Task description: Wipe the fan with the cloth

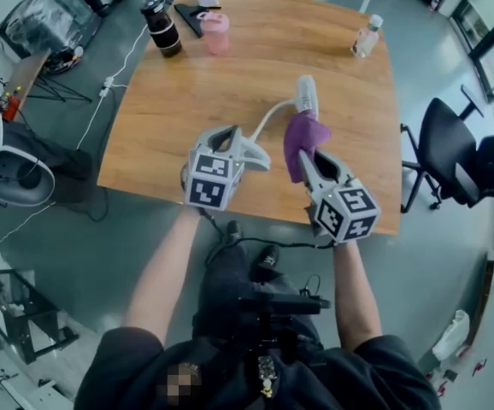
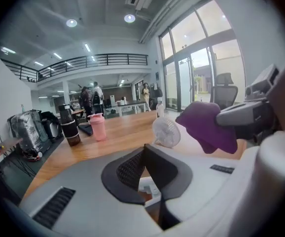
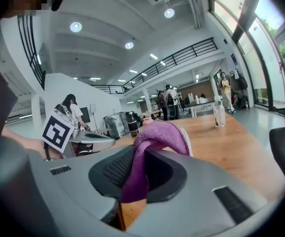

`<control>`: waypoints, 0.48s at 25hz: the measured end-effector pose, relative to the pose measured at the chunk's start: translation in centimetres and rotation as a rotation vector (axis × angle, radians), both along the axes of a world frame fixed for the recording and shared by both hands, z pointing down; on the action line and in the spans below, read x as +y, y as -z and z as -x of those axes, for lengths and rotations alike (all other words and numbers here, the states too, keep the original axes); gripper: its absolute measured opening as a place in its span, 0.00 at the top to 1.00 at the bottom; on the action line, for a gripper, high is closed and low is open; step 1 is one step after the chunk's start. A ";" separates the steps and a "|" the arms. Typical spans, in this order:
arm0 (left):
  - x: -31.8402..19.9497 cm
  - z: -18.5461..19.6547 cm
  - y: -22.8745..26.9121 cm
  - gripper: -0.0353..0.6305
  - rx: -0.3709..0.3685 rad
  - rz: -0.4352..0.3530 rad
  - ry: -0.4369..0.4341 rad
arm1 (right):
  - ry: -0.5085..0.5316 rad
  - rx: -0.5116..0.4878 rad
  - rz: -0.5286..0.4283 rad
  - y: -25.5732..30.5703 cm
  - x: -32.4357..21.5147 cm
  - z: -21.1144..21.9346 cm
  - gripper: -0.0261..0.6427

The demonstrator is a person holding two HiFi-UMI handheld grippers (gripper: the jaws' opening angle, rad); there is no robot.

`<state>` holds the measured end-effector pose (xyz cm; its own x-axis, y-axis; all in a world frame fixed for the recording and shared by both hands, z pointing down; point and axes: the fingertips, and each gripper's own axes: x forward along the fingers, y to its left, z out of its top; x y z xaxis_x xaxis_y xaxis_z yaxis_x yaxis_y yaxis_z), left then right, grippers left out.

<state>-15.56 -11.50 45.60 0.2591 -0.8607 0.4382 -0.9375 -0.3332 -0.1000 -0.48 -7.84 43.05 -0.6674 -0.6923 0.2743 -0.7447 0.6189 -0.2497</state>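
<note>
Fan head sits at 12 o'clock from the purple cloth.
Left gripper is closed, seemingly on its white base, and right gripper pinches the cloth; hard wiping could twist the fan loose.

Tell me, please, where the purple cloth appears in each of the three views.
Head view: right of centre, the purple cloth is clamped in the right gripper, just in front of the fan.
Left gripper view: right side, hanging from that gripper.
Right gripper view: centre, between the jaws.
Shared landmark: the clear bottle.
</note>
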 end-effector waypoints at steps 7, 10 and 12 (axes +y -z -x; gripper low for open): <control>7.3 -2.8 6.2 0.94 0.131 -0.113 -0.079 | -0.048 -0.064 -0.116 5.7 5.0 0.8 0.85; 9.8 -2.8 7.7 0.94 0.174 -0.137 -0.126 | -0.070 -0.051 -0.155 6.9 7.5 2.1 0.85; 11.6 -2.3 8.7 0.94 0.187 -0.142 -0.155 | -0.080 -0.048 -0.174 7.8 9.5 3.2 0.85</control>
<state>-13.23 0.12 36.94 0.4574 -0.8541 0.2477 -0.8832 -0.4688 0.0143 -3.71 1.68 35.29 -0.6176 -0.7781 0.1149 -0.7832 0.5951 -0.1801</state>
